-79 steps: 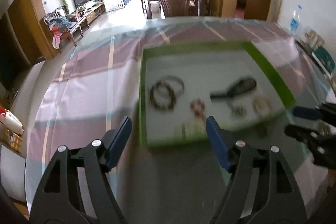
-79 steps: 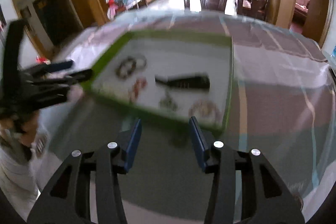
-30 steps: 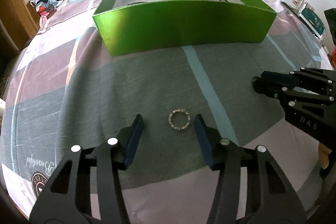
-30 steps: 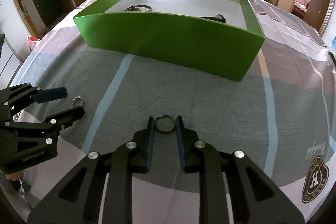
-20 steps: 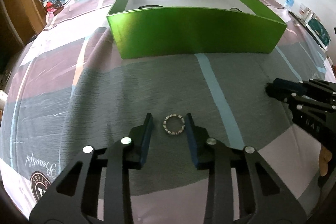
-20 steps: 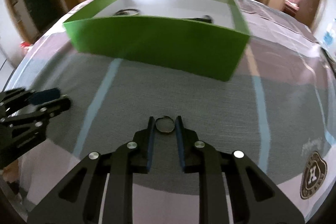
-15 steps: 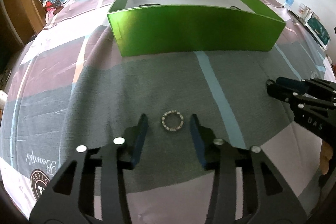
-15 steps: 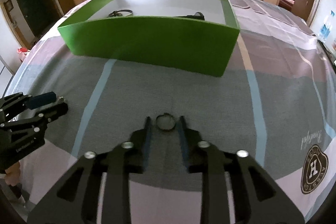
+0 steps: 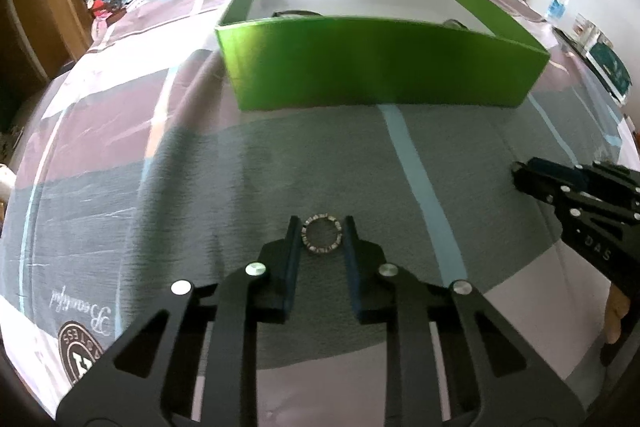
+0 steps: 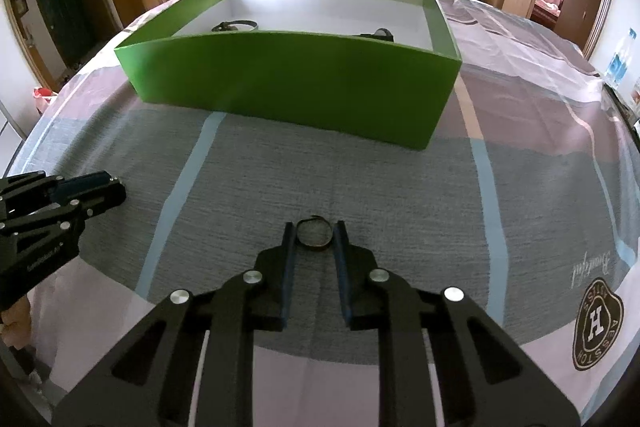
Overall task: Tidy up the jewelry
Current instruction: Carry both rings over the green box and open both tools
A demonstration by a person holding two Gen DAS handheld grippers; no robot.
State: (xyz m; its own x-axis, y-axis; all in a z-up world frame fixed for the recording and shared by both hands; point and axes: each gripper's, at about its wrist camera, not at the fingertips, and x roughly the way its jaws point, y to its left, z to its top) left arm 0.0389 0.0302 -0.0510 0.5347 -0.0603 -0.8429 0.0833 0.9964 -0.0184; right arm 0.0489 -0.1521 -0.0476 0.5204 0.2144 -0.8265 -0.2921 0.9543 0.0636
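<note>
Rings sit dead centre between the tips in both wrist views, and that is the whole story of the next move. In the left wrist view the left gripper [image 9: 321, 233] has its jaws just closing in on the studded ring [image 9: 321, 234], which lies flat on the grey band of the tablecloth [image 9: 224, 179] in the lower middle of the frame; the blue pads [image 9: 294, 247] now stand right against its two sides, with no gap I can make out, so it looks pinched across its width. Same picture on the other side: the right gripper [image 10: 314, 235] has been closing too, and its narrow jaws flank the thin dark ring [image 10: 314, 234] at lower centre, touching or all but touching its edges. This ring looks tipped up a little at its far rim, though that is hard to call. Each ring belongs plainly to its own hand, since the other gripper shows only at the frame edge, well apart. Now the key relation: the green box [image 9: 380, 63] lies straight ahead and up-frame of both tools, its near wall standing between the rings and the white floor inside, where a few dark pieces already rest. My read is that each ring must be lifted over that wall, then carried forward. The risk is a thin flat ring slipping from a sideways pinch as it leaves the cloth.
</note>
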